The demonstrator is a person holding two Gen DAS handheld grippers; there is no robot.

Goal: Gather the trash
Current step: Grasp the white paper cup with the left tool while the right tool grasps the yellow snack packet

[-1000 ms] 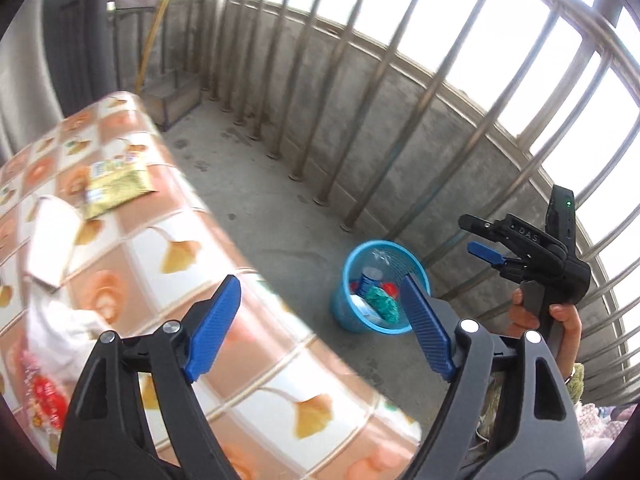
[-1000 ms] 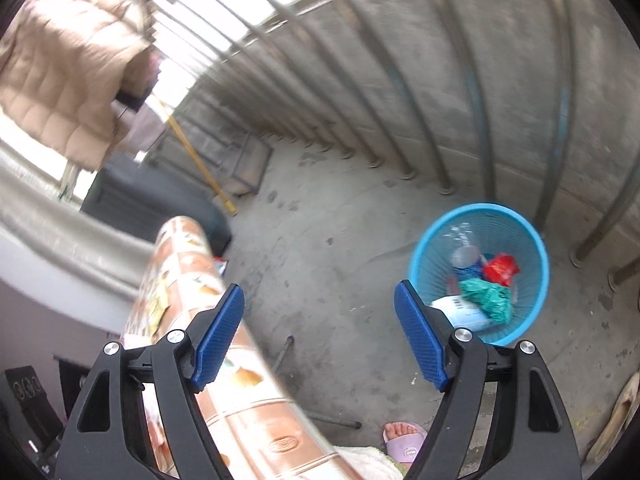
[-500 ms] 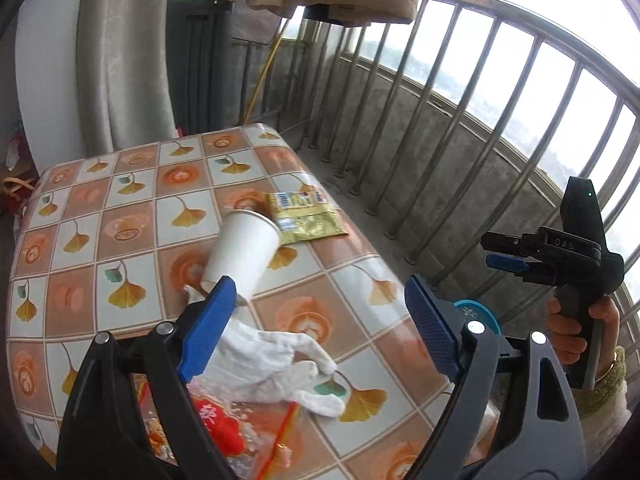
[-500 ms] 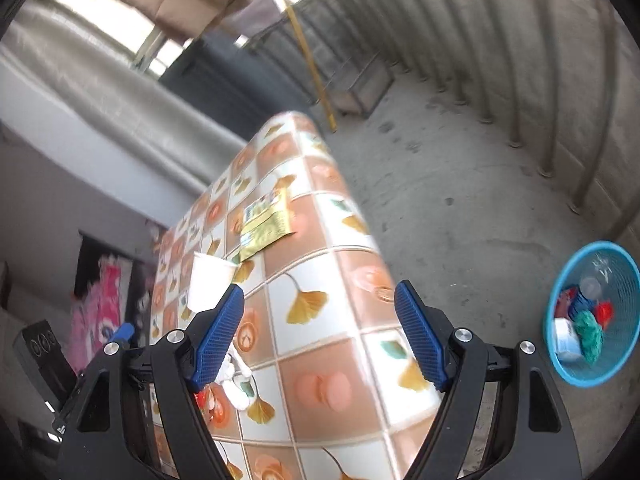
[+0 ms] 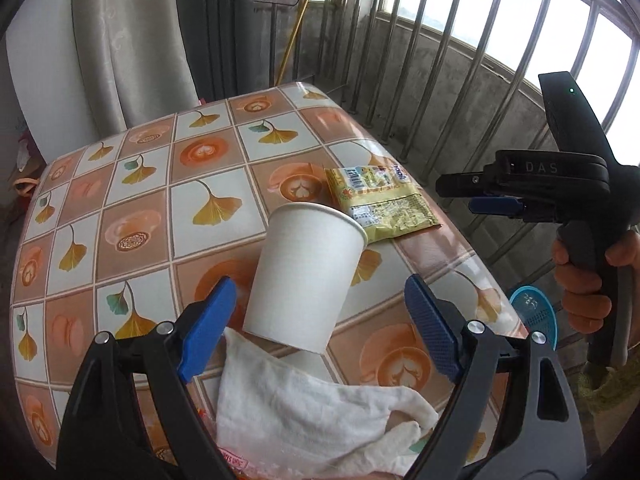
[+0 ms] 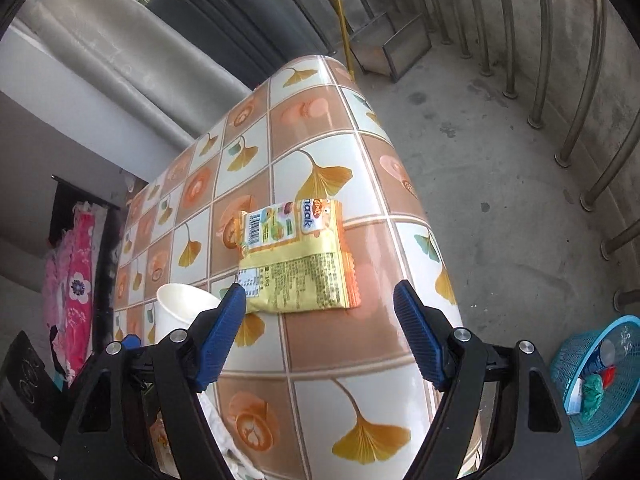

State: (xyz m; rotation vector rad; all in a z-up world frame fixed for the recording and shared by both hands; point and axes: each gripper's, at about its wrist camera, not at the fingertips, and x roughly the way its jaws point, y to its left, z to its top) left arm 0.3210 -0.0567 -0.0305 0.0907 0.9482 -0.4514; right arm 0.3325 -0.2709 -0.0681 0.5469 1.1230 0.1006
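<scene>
Nearest, the left gripper [image 5: 316, 334] hangs spread and empty over a crumpled white cloth [image 5: 304, 412] and white paper cup [image 5: 306, 276]; the right gripper [image 6: 320, 334] is closing on nothing, above a yellow snack wrapper [image 6: 296, 256] lying on the ginkgo-patterned table [image 6: 360, 360]; on the floor beyond stands a blue plastic basket [image 6: 600, 376] of trash

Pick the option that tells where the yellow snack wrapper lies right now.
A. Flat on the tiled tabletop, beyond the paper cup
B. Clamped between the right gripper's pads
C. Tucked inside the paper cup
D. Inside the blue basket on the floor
A: the yellow snack wrapper lies flat on the tabletop, past the paper cup, with no gripper touching it.
</scene>
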